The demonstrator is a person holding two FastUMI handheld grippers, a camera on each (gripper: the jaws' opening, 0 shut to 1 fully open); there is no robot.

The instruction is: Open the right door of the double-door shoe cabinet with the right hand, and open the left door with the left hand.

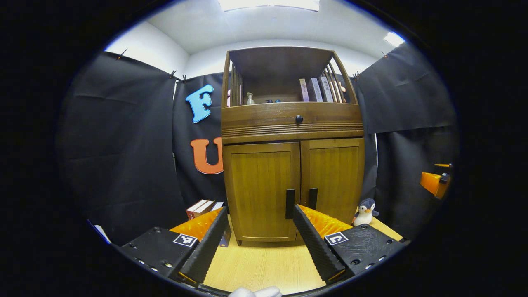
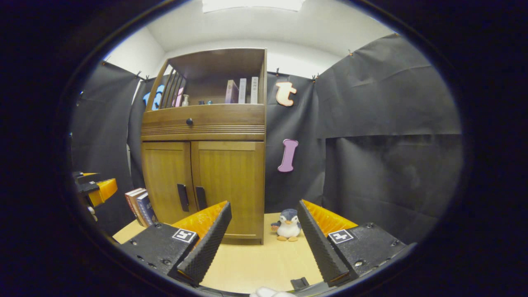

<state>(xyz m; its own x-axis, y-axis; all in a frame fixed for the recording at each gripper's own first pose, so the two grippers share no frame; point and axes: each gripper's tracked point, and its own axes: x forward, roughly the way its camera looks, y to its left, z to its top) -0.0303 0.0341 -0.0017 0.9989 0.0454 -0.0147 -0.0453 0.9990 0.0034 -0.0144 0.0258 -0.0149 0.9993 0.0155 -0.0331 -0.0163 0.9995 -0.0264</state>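
**A:** So, starting at the left: your left claw [image 1: 260, 231] is spread wide, holding nothing, and looks straight at the shoe cabinet [image 1: 293, 140] standing on the pale wooden surface [image 1: 264, 264]. Just left of the cabinet a few books [image 1: 202, 207] lean.

**B:** And the doors?

**A:** Both shut. The left door [image 1: 262, 189] and the right door [image 1: 334, 177] meet in the middle, and each has a short black upright handle at that seam: the left handle [image 1: 290, 203], then the right handle [image 1: 313, 198], just beside each other.

**B:** Where do you take hold?

**A:** On the handles. They look rigid and narrow, so you'd likely close the fingers across the bar from its sides. The doors seem to be stiff wood panels, probably light; expect each to swing on its outer edge, so pull in an arc, not straight back.

**B:** And further right?

**A:** A small toy penguin [image 2: 288, 225] sits near the cabinet's right corner; mind the right door's sweep. Your right claw [image 2: 264, 231] is also spread open and empty, pointed a little past the cabinet, well apart from its handle.
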